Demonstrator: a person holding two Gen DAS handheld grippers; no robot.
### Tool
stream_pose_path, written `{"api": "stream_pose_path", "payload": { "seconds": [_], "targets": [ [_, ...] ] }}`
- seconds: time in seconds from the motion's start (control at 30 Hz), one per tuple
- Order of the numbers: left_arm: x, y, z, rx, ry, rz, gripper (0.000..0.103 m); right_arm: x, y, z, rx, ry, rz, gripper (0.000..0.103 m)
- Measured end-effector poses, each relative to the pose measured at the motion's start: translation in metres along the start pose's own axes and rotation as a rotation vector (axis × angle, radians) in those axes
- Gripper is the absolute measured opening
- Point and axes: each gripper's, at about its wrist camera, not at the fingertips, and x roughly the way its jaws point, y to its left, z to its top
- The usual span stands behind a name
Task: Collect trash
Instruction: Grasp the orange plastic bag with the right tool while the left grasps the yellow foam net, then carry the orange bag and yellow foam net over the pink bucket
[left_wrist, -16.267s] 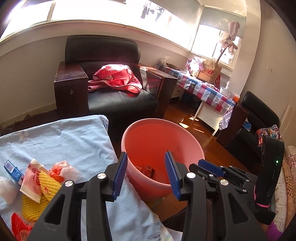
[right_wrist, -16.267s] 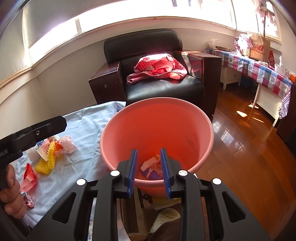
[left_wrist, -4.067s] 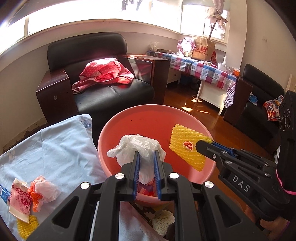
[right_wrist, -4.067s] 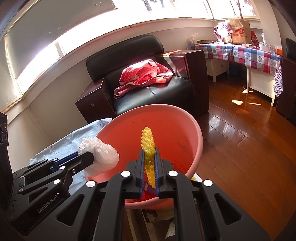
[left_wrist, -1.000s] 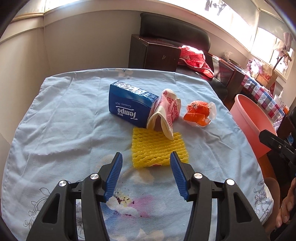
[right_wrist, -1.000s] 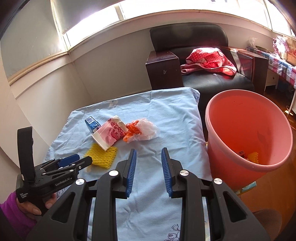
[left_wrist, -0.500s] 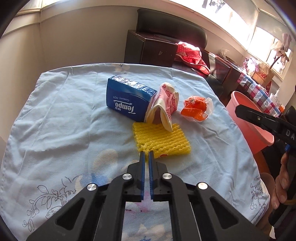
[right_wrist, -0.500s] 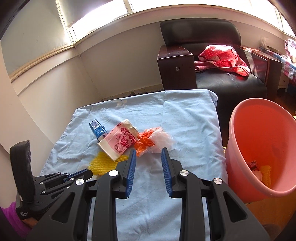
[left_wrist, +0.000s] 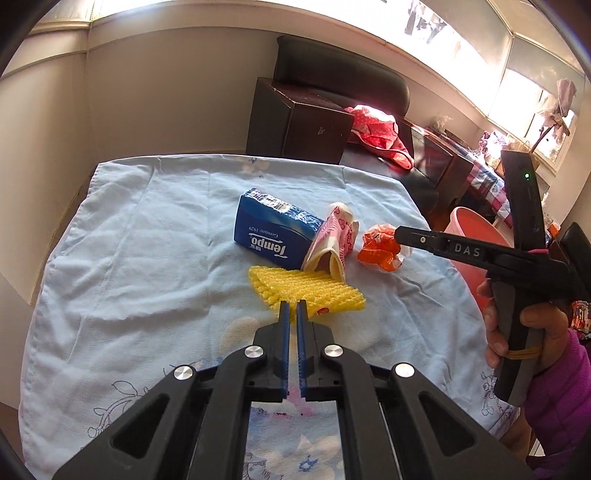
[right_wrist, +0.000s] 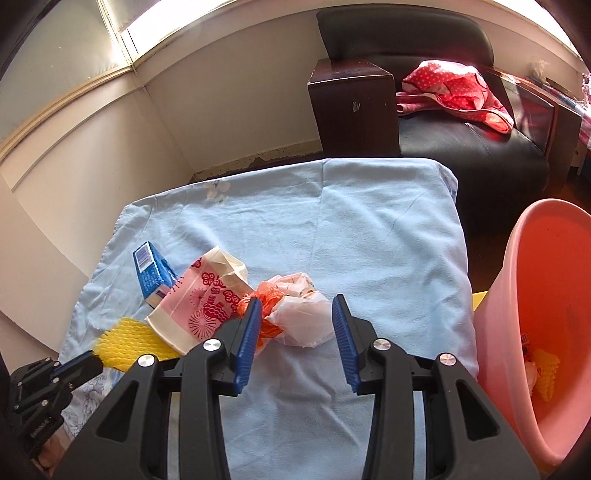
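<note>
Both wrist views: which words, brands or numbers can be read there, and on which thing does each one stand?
"tempo": blue tissue pack, printed upside down.
"Germany 1929": same pack, above the brand, also upside down.
"DAS": side of the right gripper.
Barcode on the pack's end: too small to read.
Lettering on the left gripper: too blurred to read.

Premises: a home, living room. A black leather armchair (right_wrist: 461, 144) with dark wood sides stands under a wide curved window (left_wrist: 461, 40) fitted with blinds; a red dotted cloth (right_wrist: 458, 88) lies on its seat. The table (right_wrist: 369, 229) is covered with a light blue floral sheet. A second table with a checked cloth (left_wrist: 487, 181) stands by the window, bags on it. Wood floor (right_wrist: 565, 188). A pink plastic bucket (right_wrist: 546, 295) beside the table holds household wrappers.
</note>
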Motion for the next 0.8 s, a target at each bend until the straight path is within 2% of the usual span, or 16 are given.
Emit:
{"api": "stream_pose_path", "payload": {
  "seconds": [0.03, 0.13, 0.2, 0.33, 0.37, 0.43, 0.63, 0.8],
  "targets": [
    [-0.001, 0.001, 0.002, -0.002, -0.001, -0.003, 0.003, 0.002, -0.002, 0.000, 0.004, -0.003, 0.000, 0.050],
    [-0.003, 0.001, 0.004, -0.005, 0.001, -0.001, 0.003, 0.005, -0.007, 0.002, 0.022, -0.002, 0.026, 0.052],
    [-0.003, 0.001, 0.004, -0.009, 0.007, -0.001, 0.003, 0.007, -0.009, 0.003, 0.023, 0.001, 0.034, 0.058],
    [-0.002, 0.002, 0.005, -0.024, 0.011, 0.002, 0.003, 0.012, -0.016, 0.002, 0.060, 0.040, 0.105, 0.058],
    [-0.003, 0.002, 0.005, -0.026, 0.010, 0.001, 0.003, 0.012, -0.016, 0.001, 0.064, 0.048, 0.118, 0.058],
    [-0.005, 0.000, 0.006, -0.026, 0.006, 0.005, 0.003, 0.011, -0.016, -0.002, 0.065, 0.048, 0.145, 0.049],
    [-0.013, -0.006, 0.008, -0.010, -0.015, 0.005, 0.003, -0.005, -0.007, -0.014, 0.039, 0.017, 0.135, 0.046],
    [-0.020, -0.016, 0.014, 0.002, -0.035, 0.001, 0.003, -0.036, -0.006, -0.019, 0.033, -0.044, 0.135, 0.046]
  ]
}}
